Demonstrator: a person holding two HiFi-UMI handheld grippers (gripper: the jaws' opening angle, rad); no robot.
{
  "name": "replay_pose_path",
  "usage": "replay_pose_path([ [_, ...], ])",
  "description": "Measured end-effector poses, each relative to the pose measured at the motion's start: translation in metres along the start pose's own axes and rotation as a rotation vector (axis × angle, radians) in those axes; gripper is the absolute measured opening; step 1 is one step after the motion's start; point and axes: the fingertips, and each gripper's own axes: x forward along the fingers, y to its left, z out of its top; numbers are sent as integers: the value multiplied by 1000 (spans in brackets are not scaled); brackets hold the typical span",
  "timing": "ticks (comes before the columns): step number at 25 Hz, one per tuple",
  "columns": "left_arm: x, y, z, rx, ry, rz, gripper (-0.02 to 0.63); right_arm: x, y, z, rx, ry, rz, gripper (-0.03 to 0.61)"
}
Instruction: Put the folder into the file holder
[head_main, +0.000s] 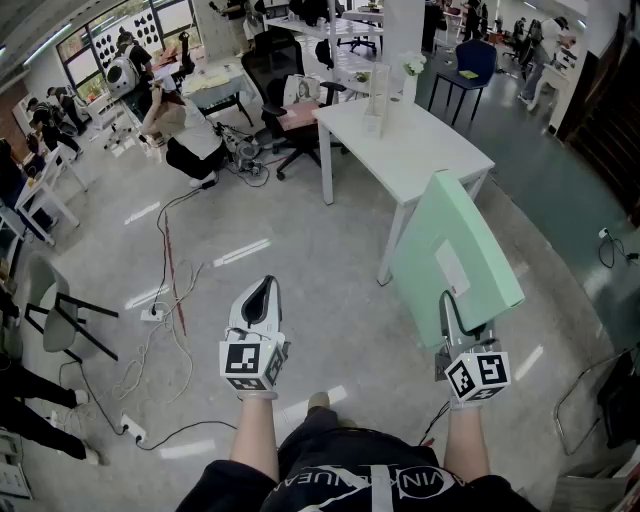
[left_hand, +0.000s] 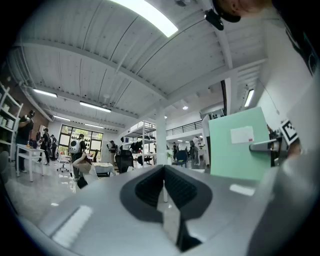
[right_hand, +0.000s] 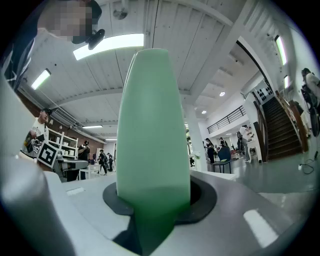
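Mint-green folder (head_main: 455, 250) clamped at its near edge by right gripper (head_main: 452, 305), upright, likely for edge-first slotting; left gripper (head_main: 262, 292) jaws together, empty, idle; white tabletop (head_main: 420, 150) far ahead; clear stand (head_main: 378, 98) there, probably file holder, well apart from folder.

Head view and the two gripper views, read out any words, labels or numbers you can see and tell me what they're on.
Nothing can be read with certainty.
White label on the green folder: print too small to read.
White lettering on the person's dark top: upside down, distorted, unreadable.
Marker cubes: black-and-white square patterns only, no words.
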Motion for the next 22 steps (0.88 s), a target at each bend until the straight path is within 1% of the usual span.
replay_pose_path([
  [5, -3, -3, -4, -7, 8, -9, 0, 0, 7, 0, 1, 0, 17, 158],
  [12, -4, -2, -5, -41, 11, 7, 0, 2, 8, 0, 3, 4, 33, 158],
  [15, -5, -1, -5, -41, 15, 1, 0, 3, 11, -1, 3, 3, 38, 158],
  [19, -5, 3, -2, -25, 21, -5, 0, 11, 14, 0, 37, -9, 43, 161],
  [22, -5, 13, -4, -38, 17, 14, 0, 16, 18, -2, 48, -13, 56, 161],
])
